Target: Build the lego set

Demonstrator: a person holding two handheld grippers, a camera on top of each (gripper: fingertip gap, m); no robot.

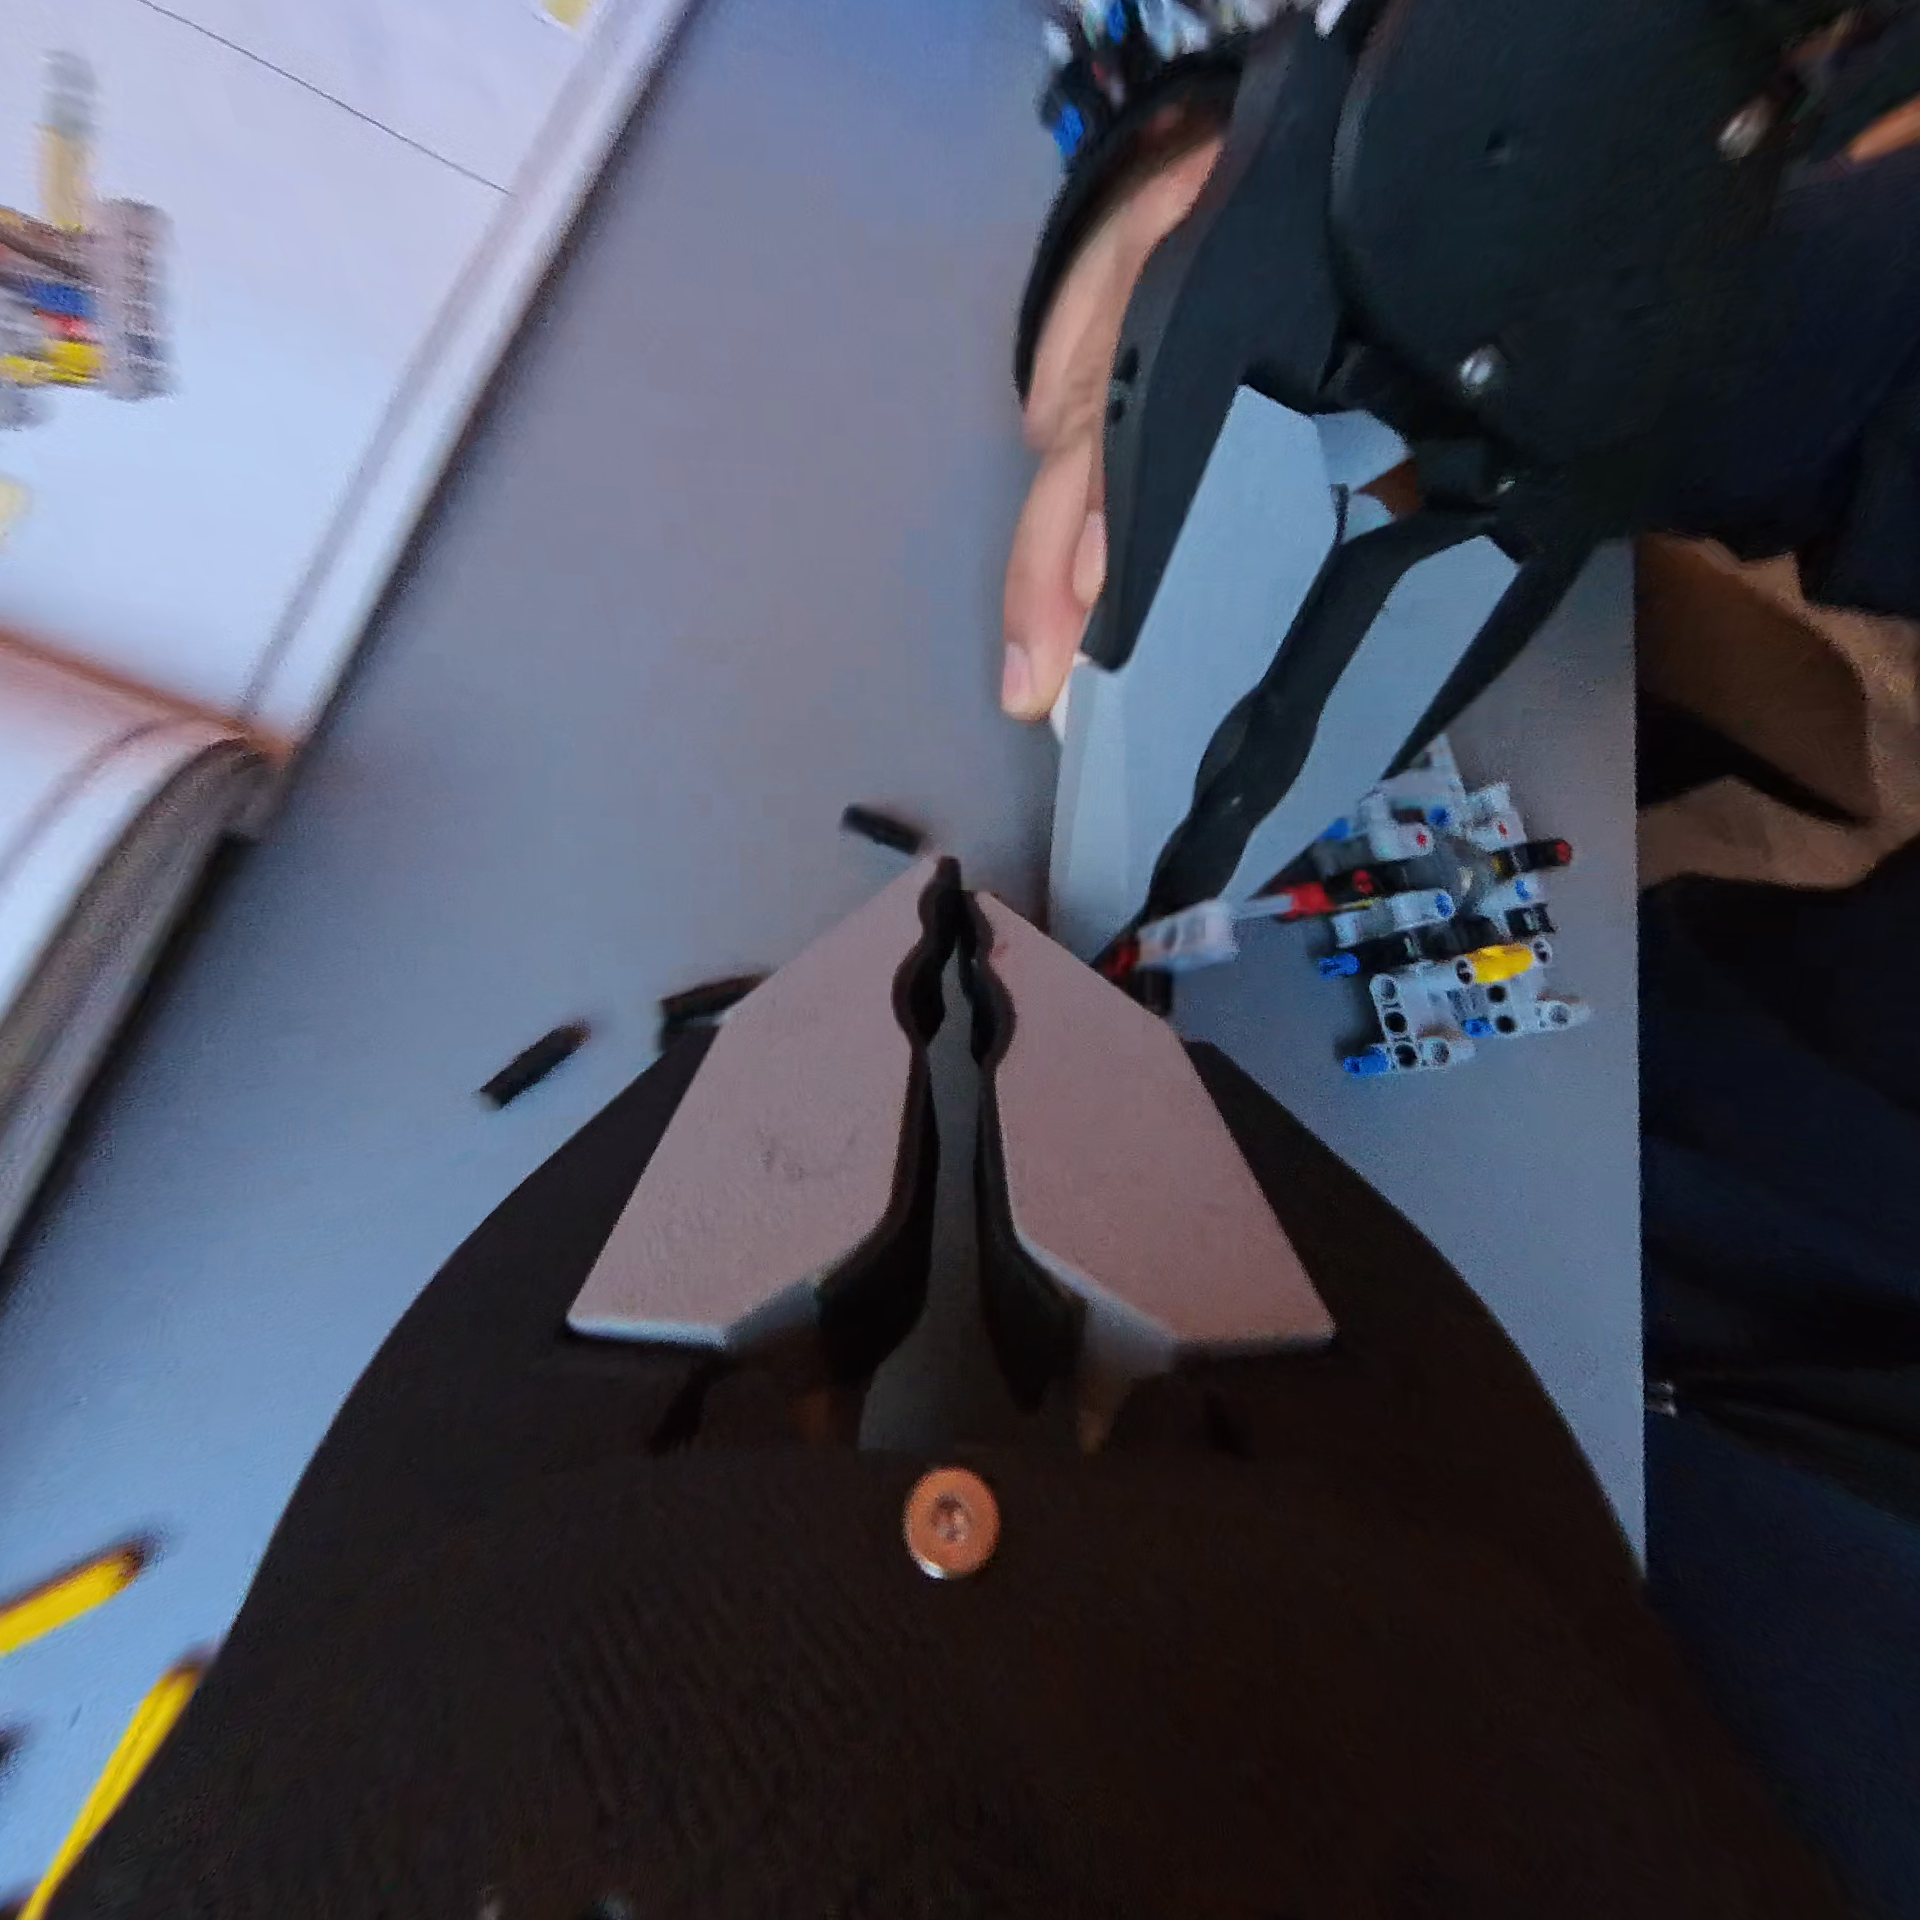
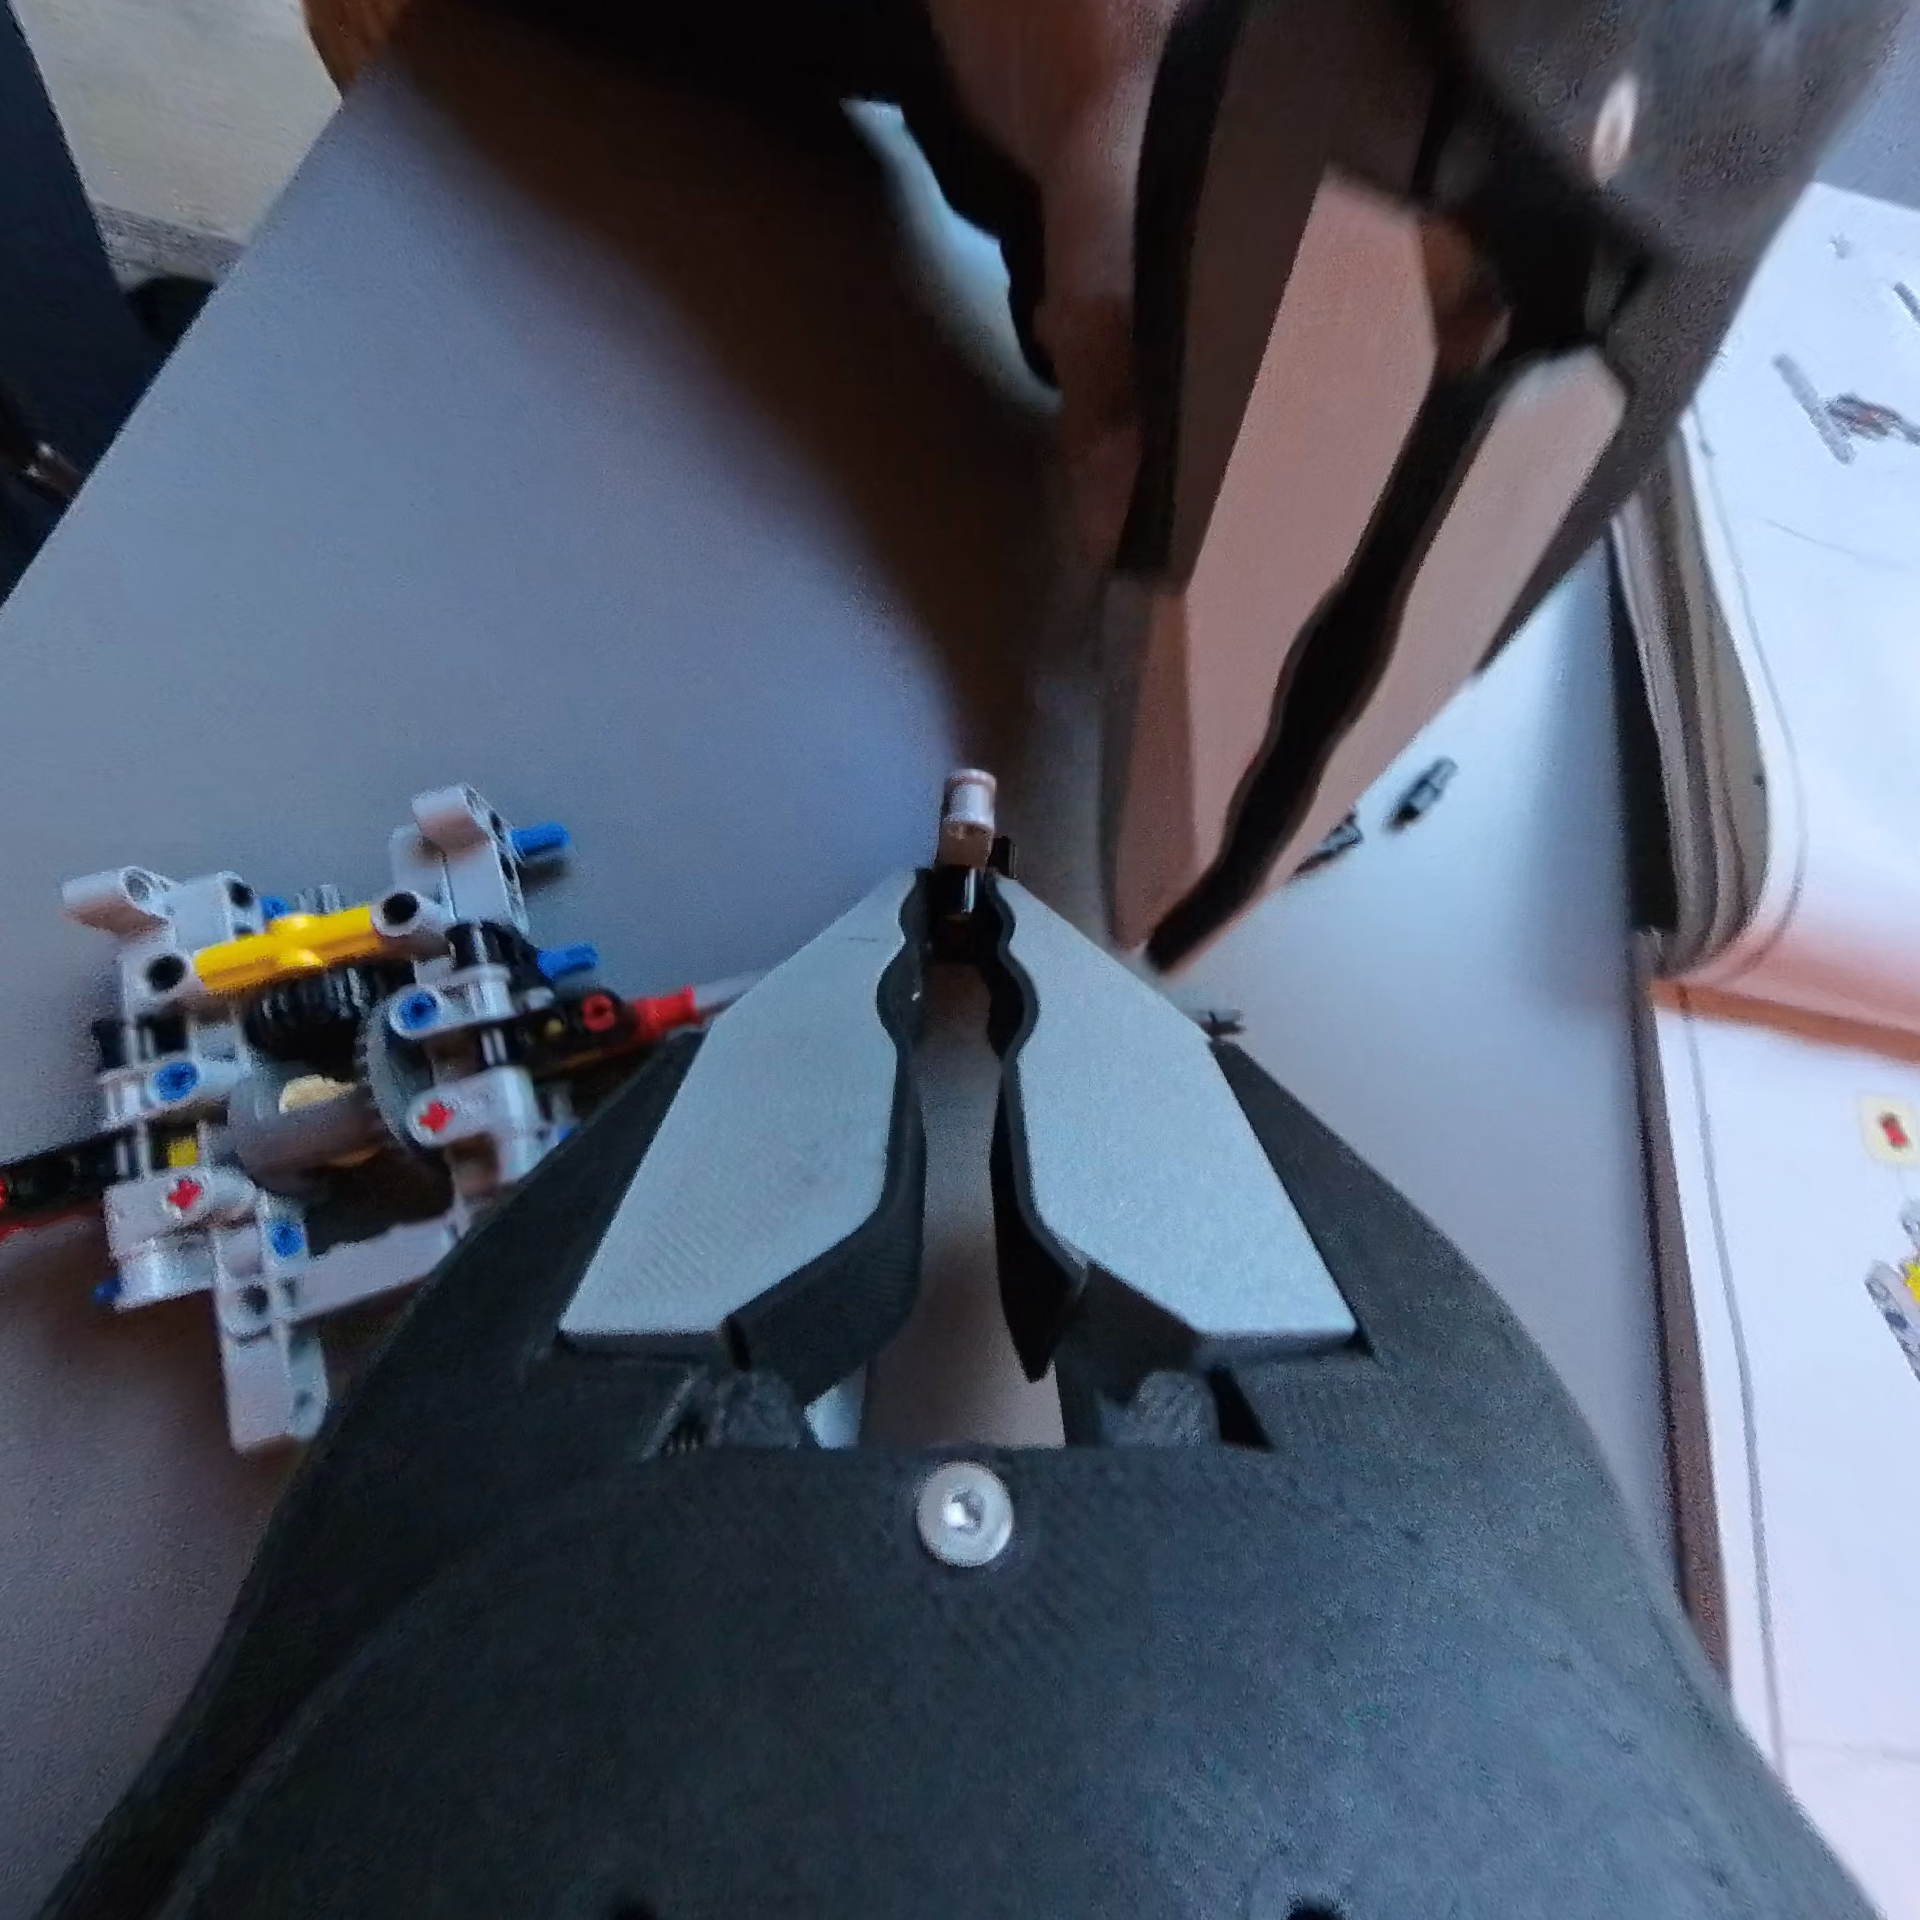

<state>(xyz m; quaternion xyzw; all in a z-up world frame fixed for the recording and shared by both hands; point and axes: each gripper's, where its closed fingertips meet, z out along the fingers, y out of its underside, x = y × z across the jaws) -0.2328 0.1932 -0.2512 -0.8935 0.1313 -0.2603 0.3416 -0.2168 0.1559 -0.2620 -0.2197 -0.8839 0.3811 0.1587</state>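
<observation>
My left gripper (image 1: 951, 883) is shut, its fingertips meeting just above the grey table (image 1: 644, 499), with nothing visible between them. Three short black pins (image 1: 883, 828) (image 1: 535, 1062) (image 1: 712, 1000) lie on the table around its tips. My right gripper (image 2: 961, 894) is shut on a small black piece with a light grey connector (image 2: 968, 816) sticking out past the tips. It also shows in the left wrist view (image 1: 1148, 940), holding that piece (image 1: 1190, 933) close to my left gripper's right side. A grey, black, blue, red and yellow brick assembly (image 2: 291, 1060) (image 1: 1444, 914) lies beside the right gripper.
An open instruction booklet (image 1: 208, 312) (image 2: 1818, 623) lies beyond the pins. Yellow beams (image 1: 73, 1590) lie at the lower left. A hand (image 1: 1049, 520) holds the right gripper. The left gripper (image 2: 1174, 945) hangs over the table near the right one. The table edge (image 1: 1640, 1143) runs along the right. My left and right fingertips are right by each other.
</observation>
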